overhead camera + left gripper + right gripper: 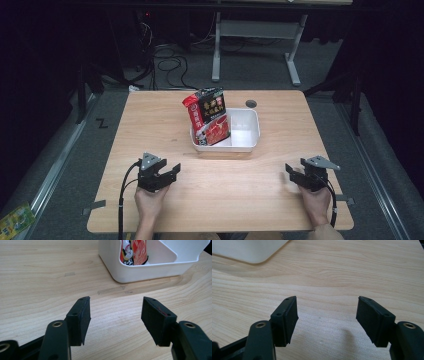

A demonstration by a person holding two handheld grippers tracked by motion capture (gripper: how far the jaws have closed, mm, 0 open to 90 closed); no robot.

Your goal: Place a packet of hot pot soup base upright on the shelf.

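Observation:
A white plastic bin (245, 131) stands at the middle of the wooden table (150, 125), split by a divider. Its left compartment holds two upright food packets, a red one (192, 114) and a black-and-red one (213, 117). The right compartment looks empty. My left gripper (172, 171) rests near the table's front left, open, with nothing between its jaws. In the left gripper view the bin (140, 272) sits ahead and to the right, with the packets (133, 252) inside. My right gripper (291, 172) lies near the front right, open and empty. The bin's corner (249, 251) shows at upper left in the right gripper view.
A round cable hole (251, 104) sits in the table behind the bin. Beyond the table stand a white frame (260, 40) and loose cables (167, 62) on the floor. A green packet (15, 220) lies on the floor at lower left.

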